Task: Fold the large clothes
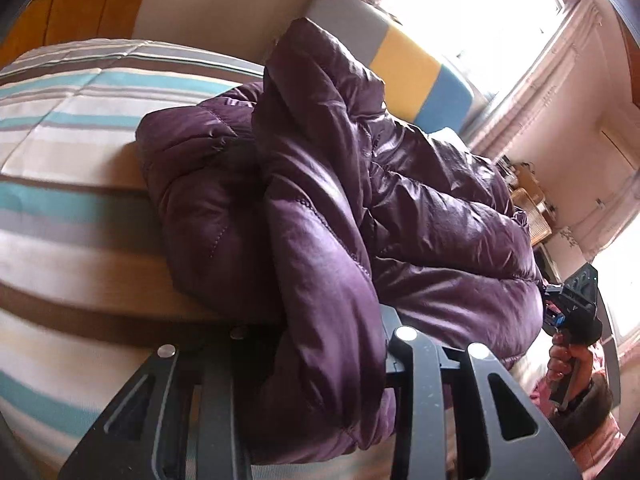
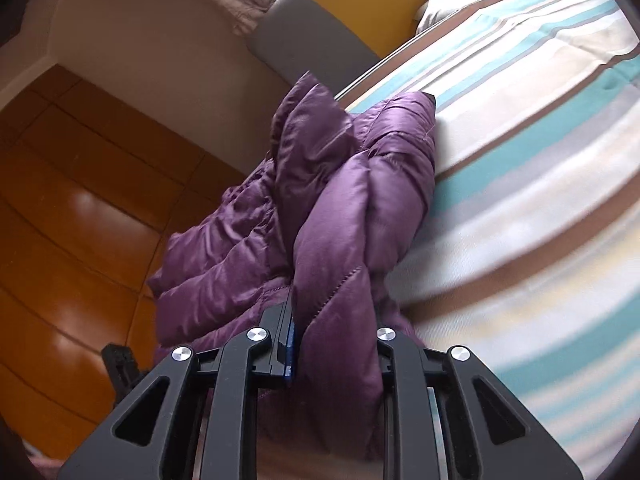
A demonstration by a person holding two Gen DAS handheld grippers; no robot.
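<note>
While both grippers point down at the bed, each one has its jaws clamped on a thick fold of the purple puffer jacket (image 1: pixel 320 208). Left gripper (image 1: pixel 332 344) pinches a sleeve-like fold draped over its frame; right gripper (image 2: pixel 336 344) squeezes another quilted fold between its pads. In the left view a hand (image 1: pixel 568 364) in a pink sleeve grips the right gripper's handle at the jacket's far edge. No readable writing or brand anywhere that I can make out. Jacket sits bunched on the striped bedspread (image 2: pixel 520 184), near the edge by the wood floor (image 2: pixel 80 200). Further back, a grey-yellow-blue headboard (image 1: pixel 404 64), then a bright window (image 1: pixel 480 4).
</note>
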